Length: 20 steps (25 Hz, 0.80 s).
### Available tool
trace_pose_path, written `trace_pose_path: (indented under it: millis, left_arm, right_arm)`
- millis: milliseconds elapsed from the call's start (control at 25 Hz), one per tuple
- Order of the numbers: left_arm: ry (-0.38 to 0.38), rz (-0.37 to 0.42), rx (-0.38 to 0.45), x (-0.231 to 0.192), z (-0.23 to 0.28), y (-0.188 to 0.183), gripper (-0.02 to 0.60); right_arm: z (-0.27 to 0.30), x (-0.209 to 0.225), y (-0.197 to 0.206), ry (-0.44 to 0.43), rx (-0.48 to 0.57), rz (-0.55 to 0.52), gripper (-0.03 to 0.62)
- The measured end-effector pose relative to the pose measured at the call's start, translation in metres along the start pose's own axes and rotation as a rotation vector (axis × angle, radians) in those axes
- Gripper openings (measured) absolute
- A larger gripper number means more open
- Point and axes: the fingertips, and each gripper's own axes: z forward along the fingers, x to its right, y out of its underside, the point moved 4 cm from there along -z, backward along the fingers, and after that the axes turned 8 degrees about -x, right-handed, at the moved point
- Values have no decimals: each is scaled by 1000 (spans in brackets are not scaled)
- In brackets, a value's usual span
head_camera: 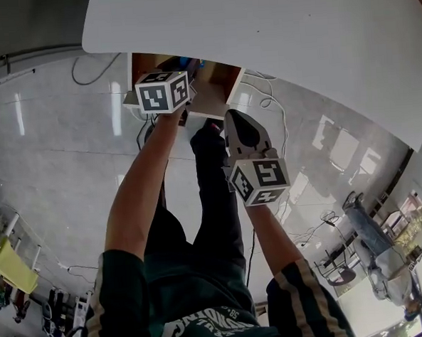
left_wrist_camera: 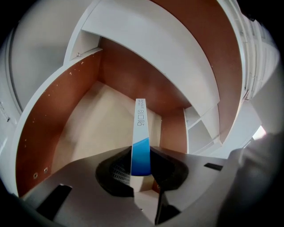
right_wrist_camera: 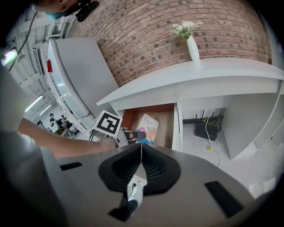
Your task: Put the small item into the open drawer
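White desk (head_camera: pixel 259 26) top sits above open drawer (left_wrist_camera: pixel 62 111); entry from front and above. Drawer floor bare, brown walls well apart: ample room. Thin blue-white box (left_wrist_camera: pixel 140 133) above drawer floor, pinched edge-on by left gripper (left_wrist_camera: pixel 141 165), probably for lowering past rim. Right gripper (right_wrist_camera: pixel 141 148) pressed together, empty, back from drawer, likely keeping clear.

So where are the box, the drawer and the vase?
box (left_wrist_camera: pixel 141 133): left gripper view, on its narrow edge.
drawer (left_wrist_camera: pixel 95 124): left gripper view, on its bare floor.
vase (right_wrist_camera: pixel 193 49): right gripper view, on its white body.
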Motion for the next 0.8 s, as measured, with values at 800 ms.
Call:
trace_pose_path:
  millis: [800]
  left_arm:
    - [-85,27,-214,-21,16,11,120]
  right_arm:
    - [15,-3,7,4,-28,-4,26]
